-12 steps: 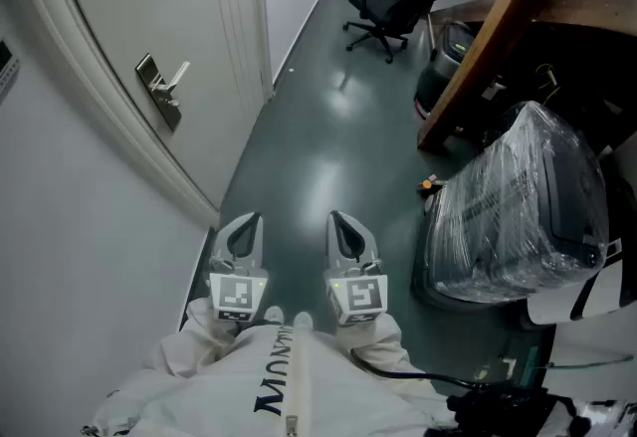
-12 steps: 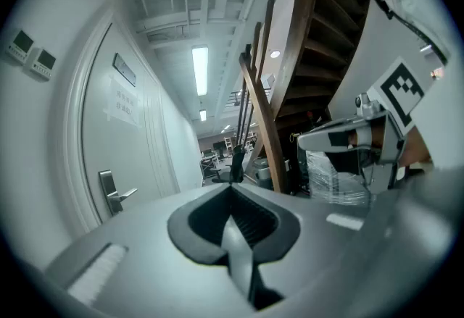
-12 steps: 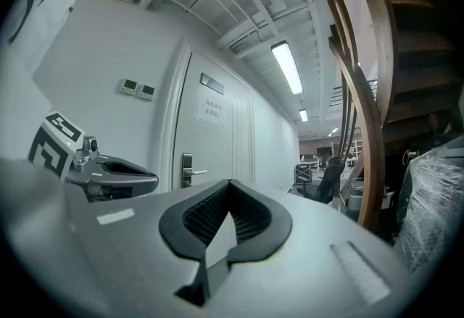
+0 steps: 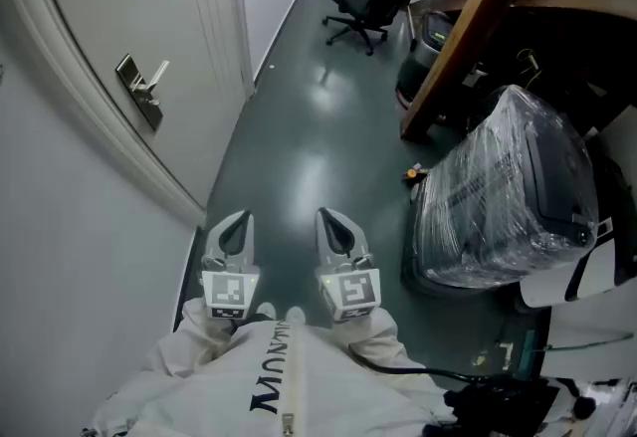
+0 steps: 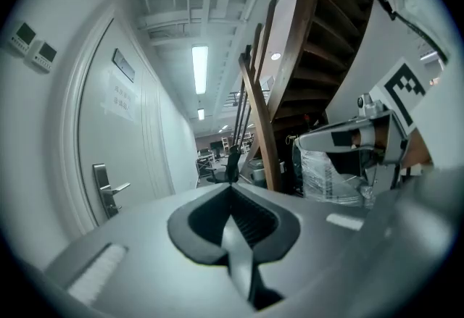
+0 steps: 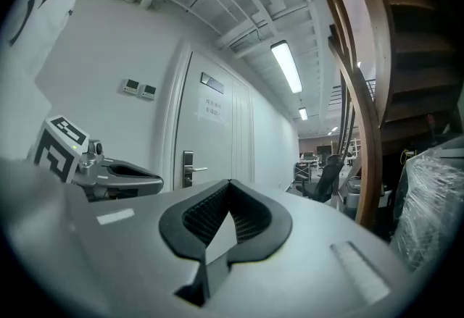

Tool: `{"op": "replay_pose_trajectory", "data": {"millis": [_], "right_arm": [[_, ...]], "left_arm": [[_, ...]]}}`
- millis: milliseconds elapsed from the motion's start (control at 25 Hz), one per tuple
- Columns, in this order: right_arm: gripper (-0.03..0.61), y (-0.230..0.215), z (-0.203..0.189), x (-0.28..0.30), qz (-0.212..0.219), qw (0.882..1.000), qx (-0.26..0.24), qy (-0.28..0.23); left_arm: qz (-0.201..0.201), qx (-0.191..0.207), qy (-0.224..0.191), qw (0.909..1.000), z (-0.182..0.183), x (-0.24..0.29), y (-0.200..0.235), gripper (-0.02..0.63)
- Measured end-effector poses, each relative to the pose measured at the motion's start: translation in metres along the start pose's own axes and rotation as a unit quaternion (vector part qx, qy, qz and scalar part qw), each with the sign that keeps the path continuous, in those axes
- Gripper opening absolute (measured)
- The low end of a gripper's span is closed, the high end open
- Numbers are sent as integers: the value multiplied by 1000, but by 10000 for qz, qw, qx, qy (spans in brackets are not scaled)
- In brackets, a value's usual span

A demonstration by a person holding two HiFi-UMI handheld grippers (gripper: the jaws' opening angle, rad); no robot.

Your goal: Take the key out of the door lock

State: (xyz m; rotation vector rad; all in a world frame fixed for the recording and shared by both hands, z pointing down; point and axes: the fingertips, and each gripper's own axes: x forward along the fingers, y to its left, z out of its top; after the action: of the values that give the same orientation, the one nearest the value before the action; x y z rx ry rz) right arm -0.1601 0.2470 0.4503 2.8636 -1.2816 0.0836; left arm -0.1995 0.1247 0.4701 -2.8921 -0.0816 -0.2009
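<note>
While both tools hang low in front of the person's white jacket [image 4: 229, 380], the door lock [image 4: 139, 90] sits well ahead and to the left. It is on the pale door [image 4: 95, 7] that lines the left side of the corridor. The left tool [image 4: 242, 219] is clenched on nothing, its dark pads pressed together. The right tool [image 4: 325, 216] is likewise clenched and empty. Both point down the corridor over the dark green floor [image 4: 299, 156], roughly along the door face rather than at it. The lock's plate stands upright, with its lever [image 4: 157, 75] pointing away down the corridor. The key is too small to make out in any view. I judge it sits in the plate near the lever, its shaft sticking out square to the door. The left tool lies nearer the door, the right one a little farther out. Whichever goes likely has to travel forward, swing left to face the door, and open before closing on the key.
</note>
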Motion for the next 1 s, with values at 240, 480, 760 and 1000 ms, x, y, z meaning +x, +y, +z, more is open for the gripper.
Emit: {"op": "replay_pose_trajectory", "data": {"millis": [240, 480, 760, 1000], "right_arm": [[0, -16, -3, -8, 111, 9998, 146, -47], [2, -22, -8, -5, 196, 9996, 184, -53], [2, -27, -12, 11, 239, 9994, 253, -34], [2, -41, -15, 36, 167, 9995, 253, 54]], "left_arm": [[-70, 2, -50, 10000, 4, 8, -23, 0], [-65, 77, -15, 9999, 6, 12, -28, 0], [-16, 123, -16, 9999, 6, 27, -19, 0], [-75, 27, 3, 10000, -1, 55, -7, 0]]}}
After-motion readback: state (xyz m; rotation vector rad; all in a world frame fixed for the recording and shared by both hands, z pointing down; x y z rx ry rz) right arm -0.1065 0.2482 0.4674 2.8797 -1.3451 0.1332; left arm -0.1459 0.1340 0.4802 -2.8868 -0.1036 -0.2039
